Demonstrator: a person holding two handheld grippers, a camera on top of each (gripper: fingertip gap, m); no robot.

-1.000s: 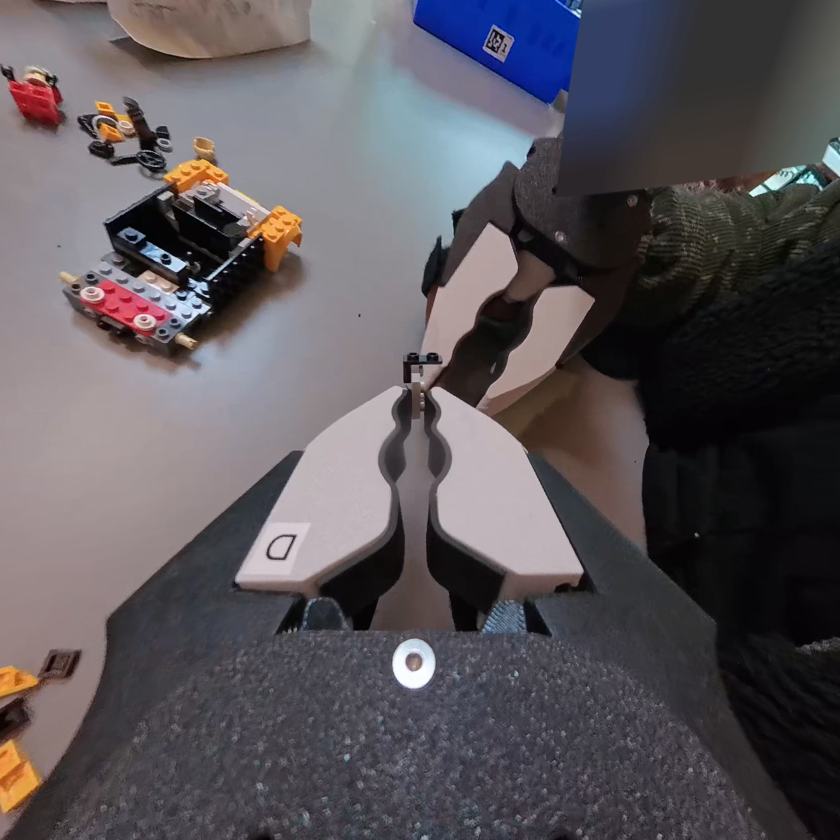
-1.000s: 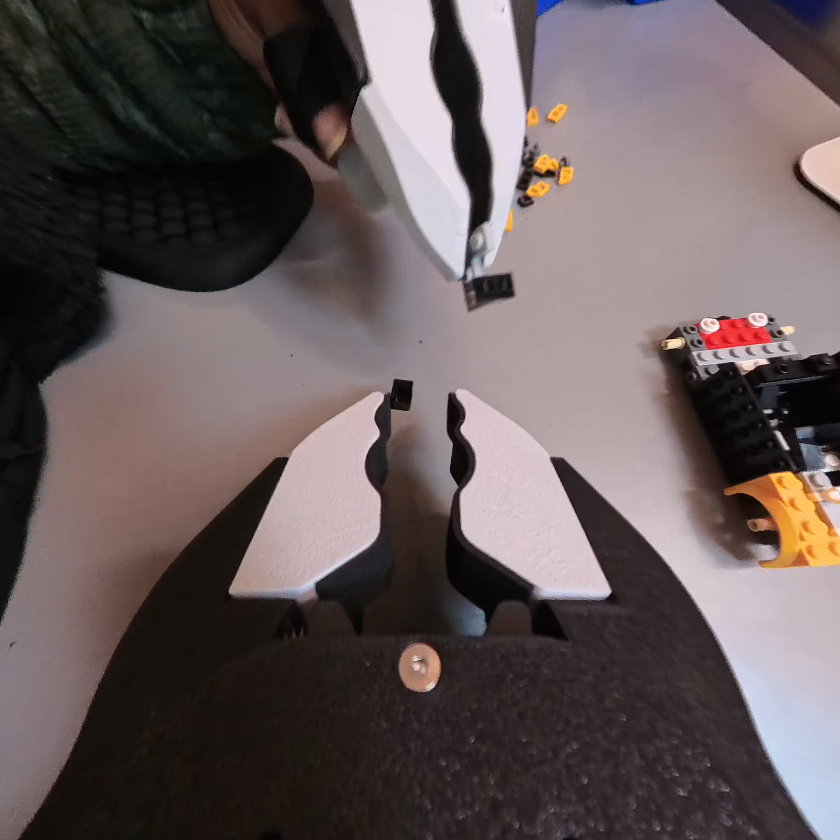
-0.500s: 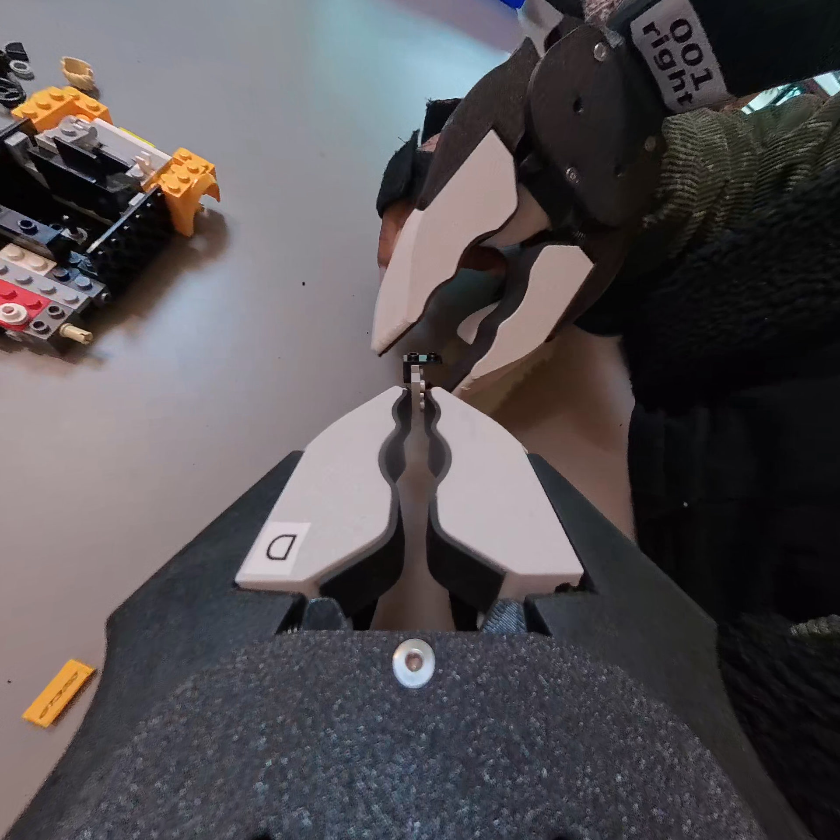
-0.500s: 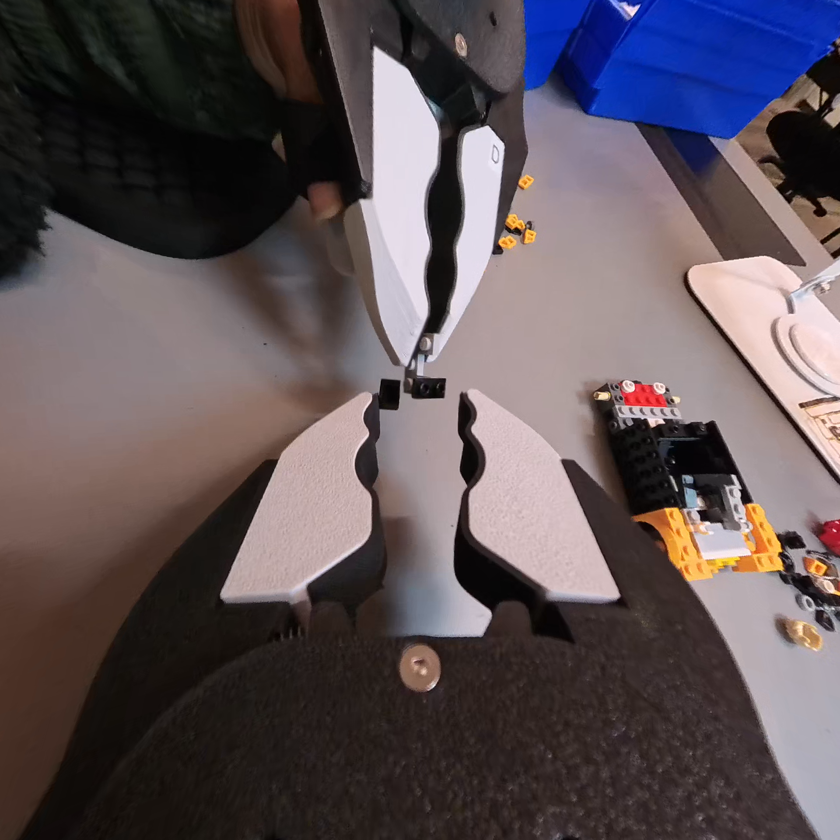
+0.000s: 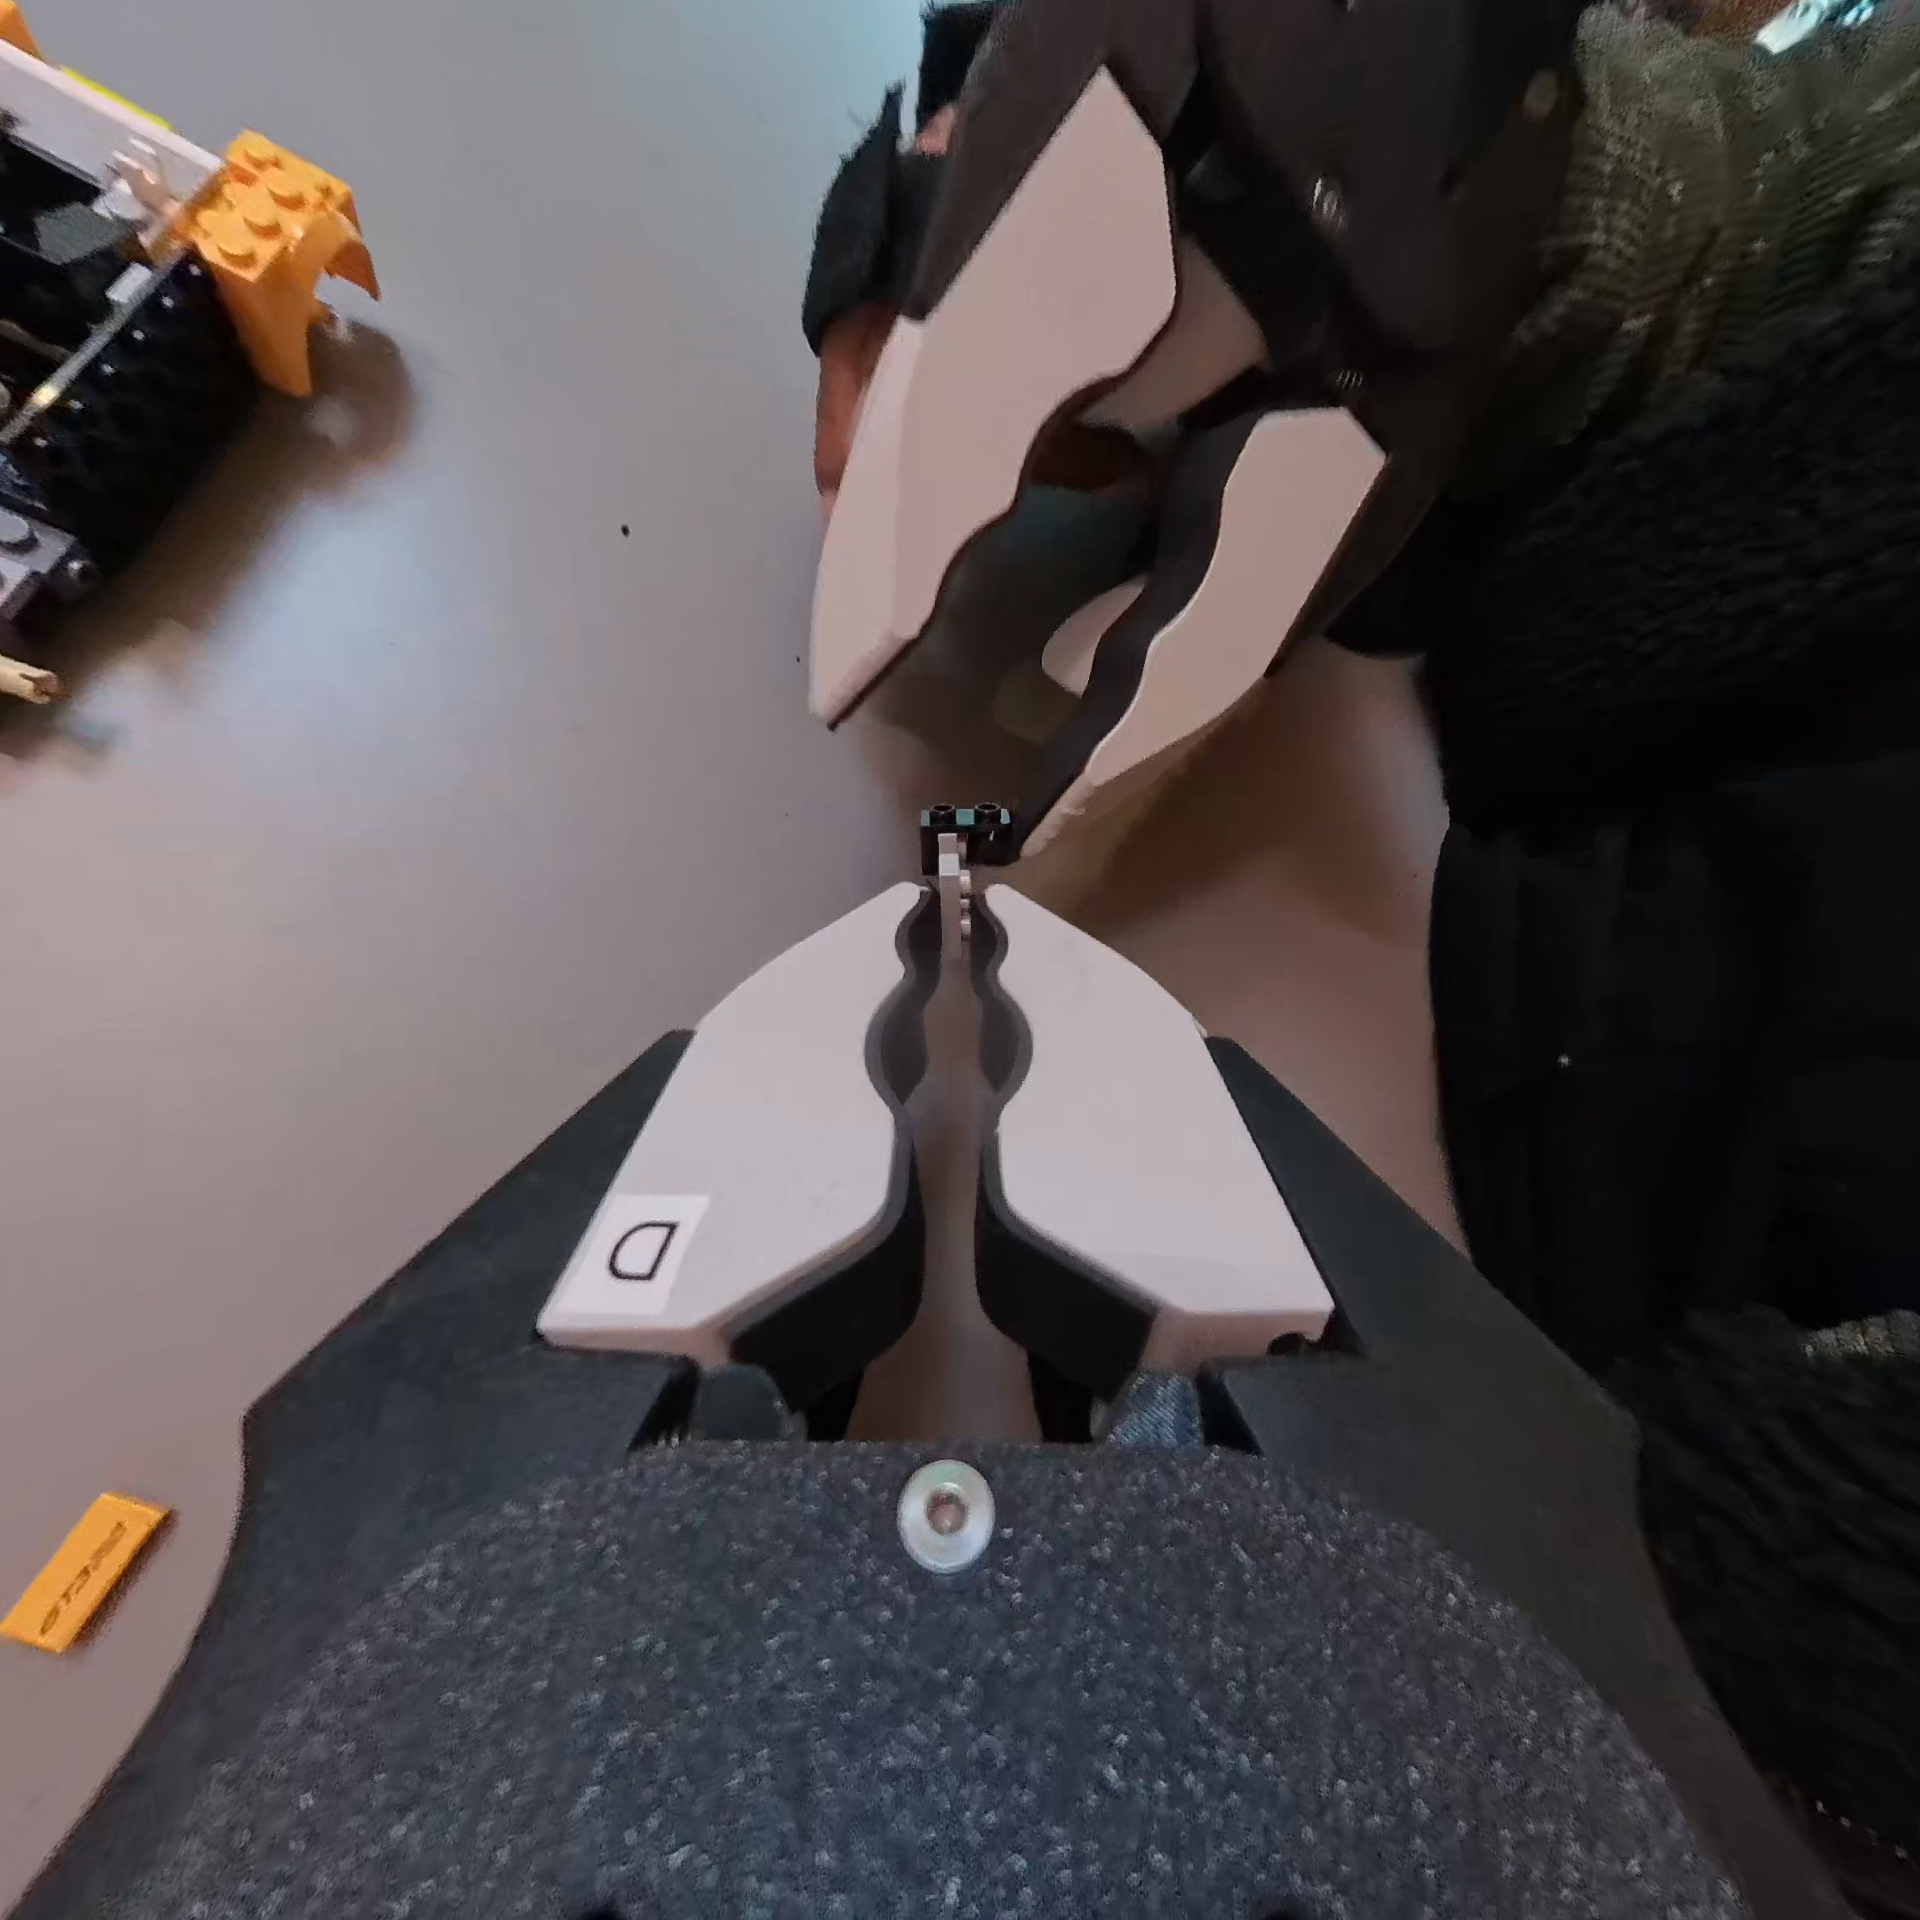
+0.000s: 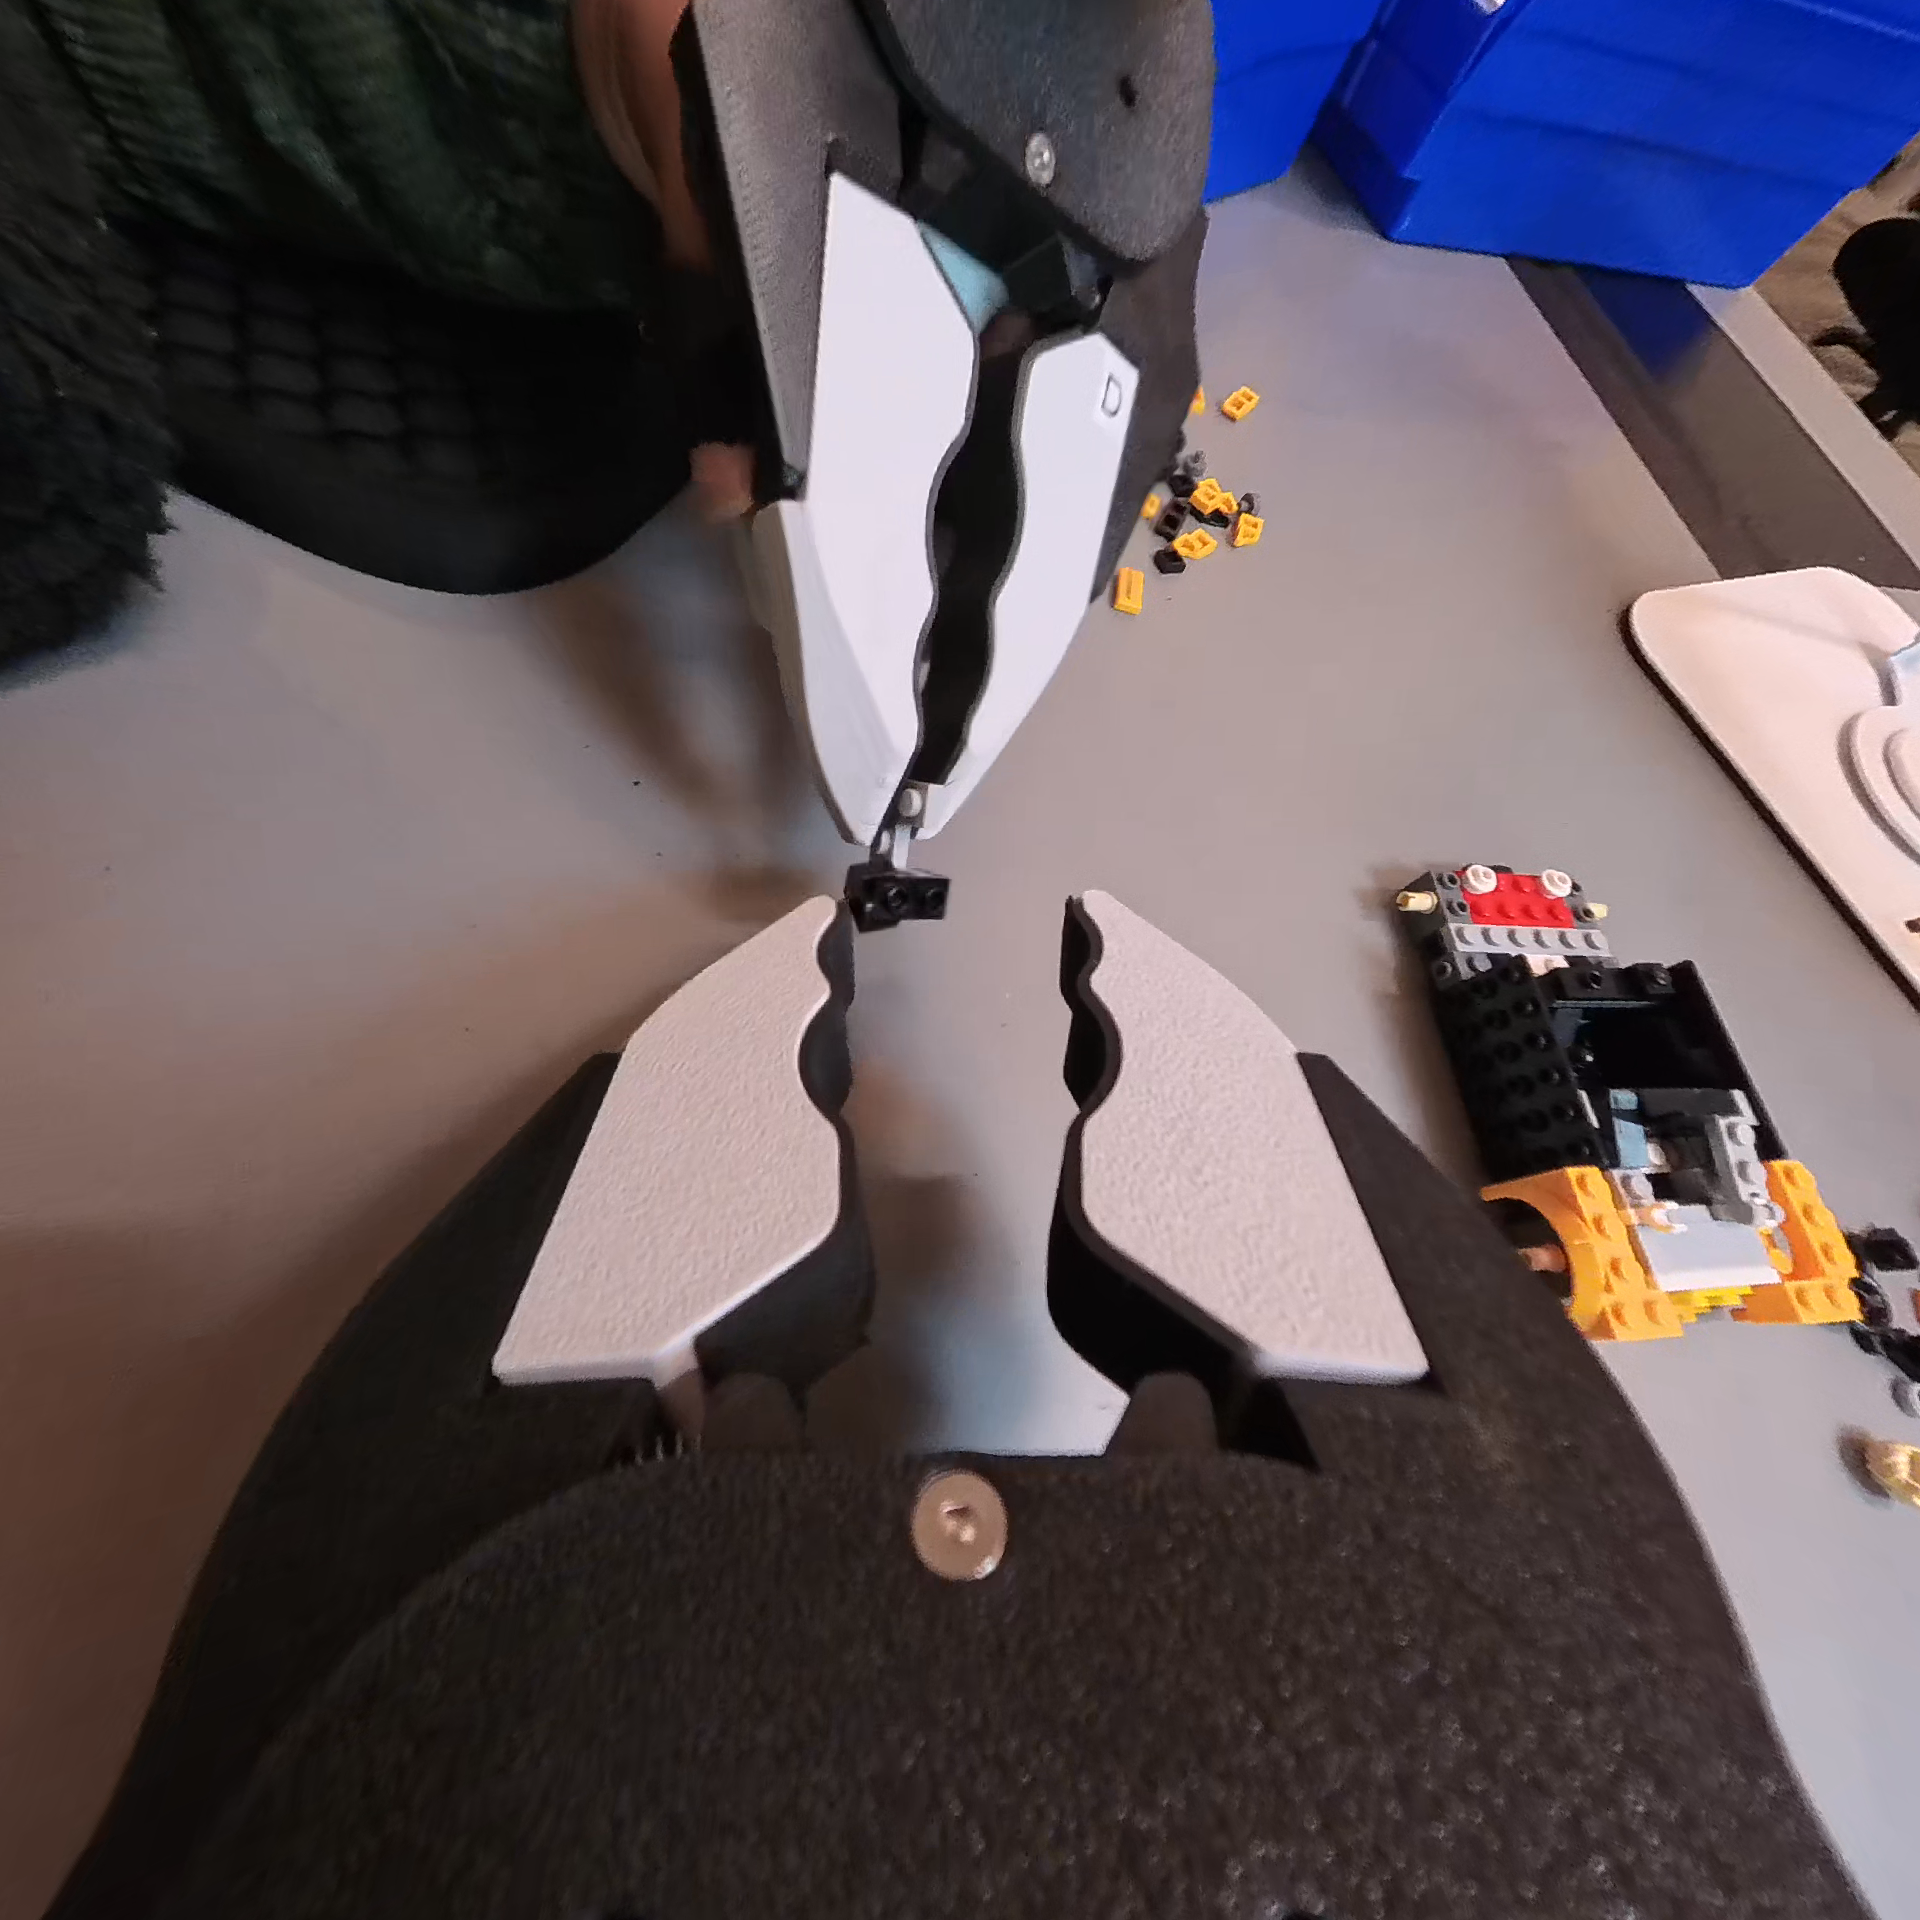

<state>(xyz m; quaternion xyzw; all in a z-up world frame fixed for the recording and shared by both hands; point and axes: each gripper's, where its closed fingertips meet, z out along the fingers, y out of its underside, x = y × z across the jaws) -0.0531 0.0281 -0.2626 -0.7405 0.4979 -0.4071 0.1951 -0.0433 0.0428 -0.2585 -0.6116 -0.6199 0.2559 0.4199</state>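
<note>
left wrist view: your left gripper (image 5: 951,894) is pinching a thin grey plate (image 5: 948,883), with a small black brick (image 5: 971,831) sitting on its far end. your right gripper (image 6: 956,914), jaws now spread wider than a second ago, is touching that black brick (image 6: 899,896) with one fingertip (image 6: 821,925) only, gripping nothing. beyond: grey table (image 6: 312,831), black-and-orange brick vehicle (image 6: 1621,1122), loose orange pieces (image 6: 1205,509), blue bins (image 6: 1621,125).

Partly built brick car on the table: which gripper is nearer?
Right. In the right wrist view the brick car lies just beside the open right gripper. The left gripper, clamping a small grey-and-black brick piece, sits farther back.
</note>
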